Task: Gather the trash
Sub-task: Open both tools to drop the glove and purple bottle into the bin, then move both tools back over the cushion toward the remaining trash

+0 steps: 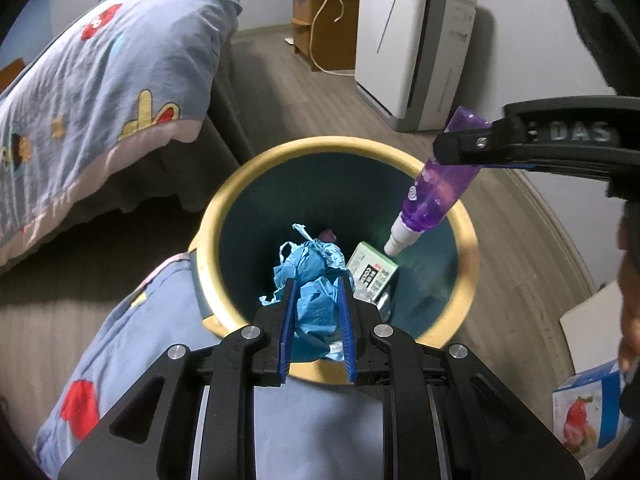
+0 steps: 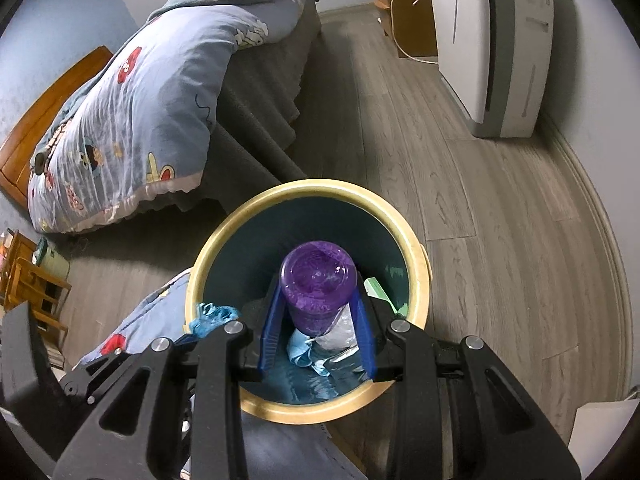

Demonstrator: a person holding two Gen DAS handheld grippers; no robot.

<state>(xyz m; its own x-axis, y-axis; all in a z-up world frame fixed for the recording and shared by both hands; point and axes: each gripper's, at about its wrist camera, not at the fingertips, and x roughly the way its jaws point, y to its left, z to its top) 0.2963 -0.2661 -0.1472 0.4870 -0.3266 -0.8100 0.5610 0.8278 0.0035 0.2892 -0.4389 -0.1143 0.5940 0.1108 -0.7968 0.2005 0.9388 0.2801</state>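
Crumpled blue paper (image 1: 316,300) pinched btwn left gripper (image 1: 318,320) pads, over the round bin (image 1: 468,240) w/ tan rim. Right gripper (image 2: 318,316) clamps purple bottle (image 2: 318,284), cap down, above same bin; its arm reads "DAS". Below in bin: green-white carton (image 1: 372,270), print illegible. Beyond: bed quilt (image 1: 100,100), white air purifier (image 1: 416,48).

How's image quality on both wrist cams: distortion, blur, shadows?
Left wrist: heavy fisheye bending, dark vignette corners, purple spray bottle sharp, soft shadow under the bed quilt. Right wrist: same warp, floorboards curve, bottle base in focus, trash bin interior dim.
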